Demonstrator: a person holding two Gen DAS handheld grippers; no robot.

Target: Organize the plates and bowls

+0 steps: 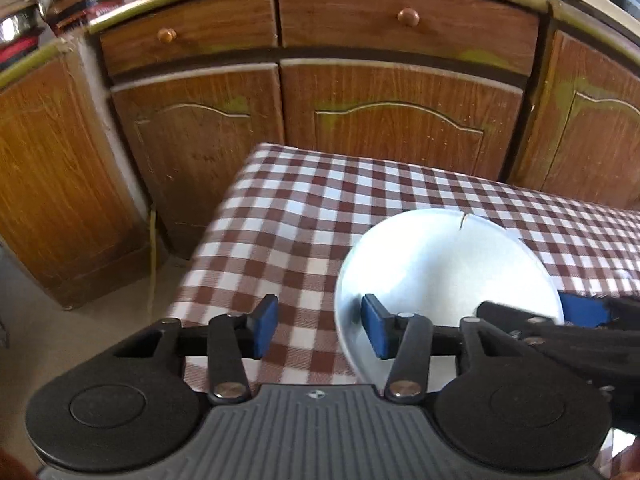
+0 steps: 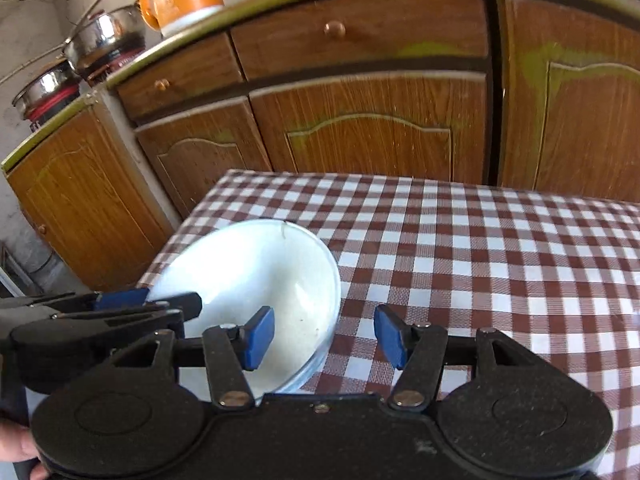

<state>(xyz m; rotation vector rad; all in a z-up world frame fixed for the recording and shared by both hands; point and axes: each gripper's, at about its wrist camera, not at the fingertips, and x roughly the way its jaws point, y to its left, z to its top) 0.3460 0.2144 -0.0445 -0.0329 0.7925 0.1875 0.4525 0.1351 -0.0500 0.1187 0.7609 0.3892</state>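
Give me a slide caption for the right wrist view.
Right hand-held gripper open, straddling the white bowl's rim on a checked tablecloth.

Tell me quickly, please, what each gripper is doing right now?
Left gripper: open, straddling the rim of the white bowl, not gripping it.
Right gripper: open, straddling the bowl's opposite rim, holding nothing.

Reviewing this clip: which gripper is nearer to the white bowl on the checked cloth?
Hard to separate; they look about equally near. The left gripper straddles the white bowl's left rim, the right gripper its right rim; each has one finger over the bowl, jaws open.
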